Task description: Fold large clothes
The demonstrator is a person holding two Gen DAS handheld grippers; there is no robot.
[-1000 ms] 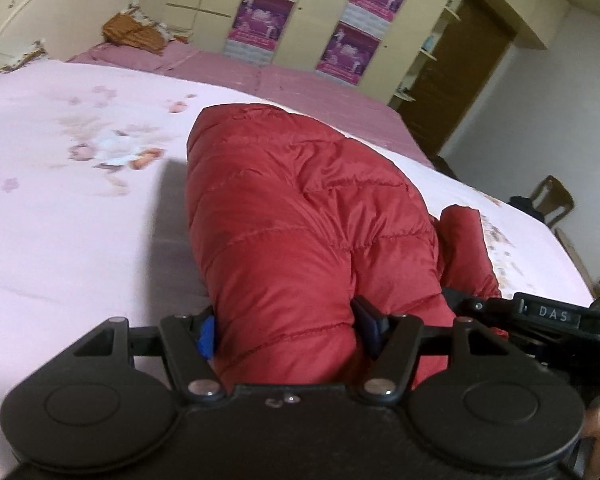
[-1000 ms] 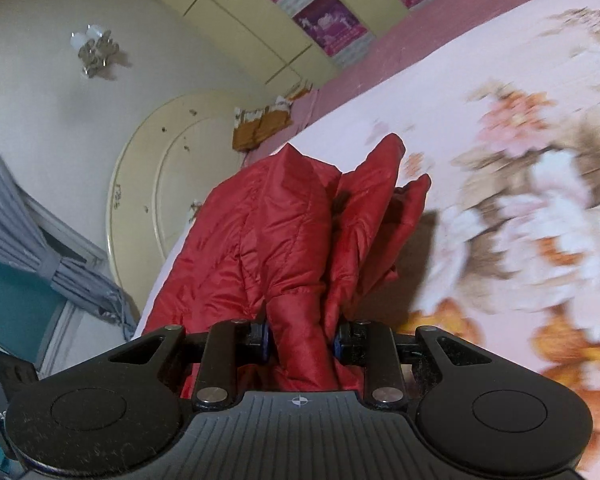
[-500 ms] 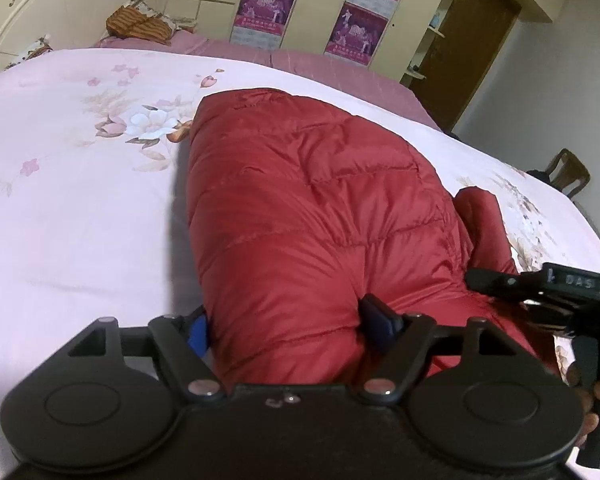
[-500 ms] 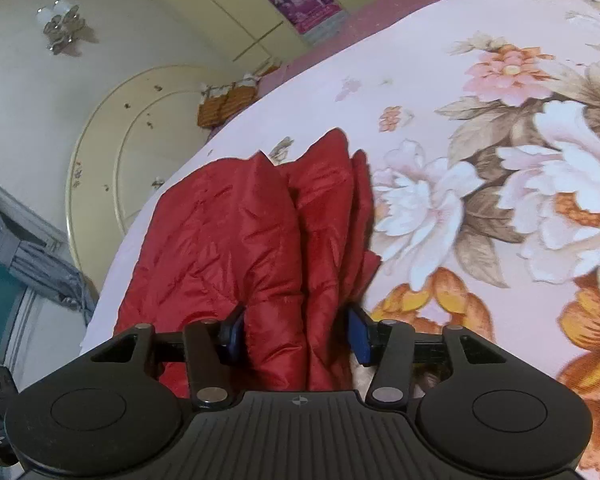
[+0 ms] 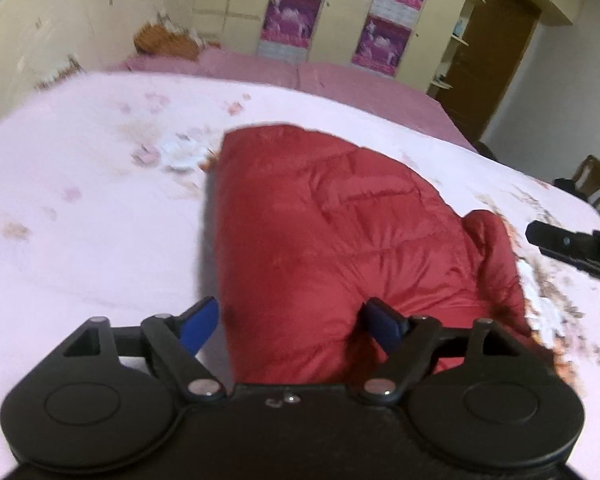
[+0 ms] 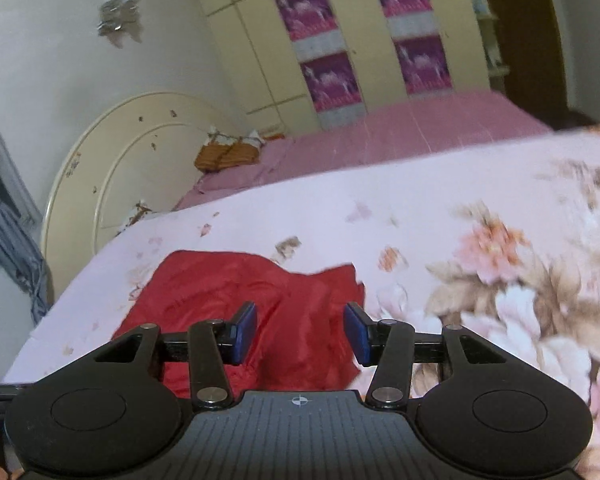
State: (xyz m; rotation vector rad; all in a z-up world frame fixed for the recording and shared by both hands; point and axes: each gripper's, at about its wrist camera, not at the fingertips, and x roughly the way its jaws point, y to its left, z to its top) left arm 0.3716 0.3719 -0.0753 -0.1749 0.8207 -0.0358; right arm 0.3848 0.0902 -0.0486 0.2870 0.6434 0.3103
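- Jacket (image 5: 340, 248), red and quilted, lies folded on the pink flowered bed cover (image 5: 80, 220); its near edge is hidden behind the body of the left gripper (image 5: 290, 322).
- The jaws of the left gripper are opening. The jacket's near end sits between the blue pads (image 5: 198, 326): the left pad stands clear of the cloth, while at the right pad I cannot tell if it touches, because the picture is blurred.
- The right gripper (image 6: 300, 334) has its jaws apart, with nothing pressed between them. The jacket (image 6: 228, 292) shows behind and below the gap, and its lower part is cut off by the gripper body.
- In the left wrist view only a black tip of the right gripper (image 5: 572, 246) enters at the right edge.
- The flower print is smeared in both views.
- A headboard (image 6: 112, 160) stands at the far left.
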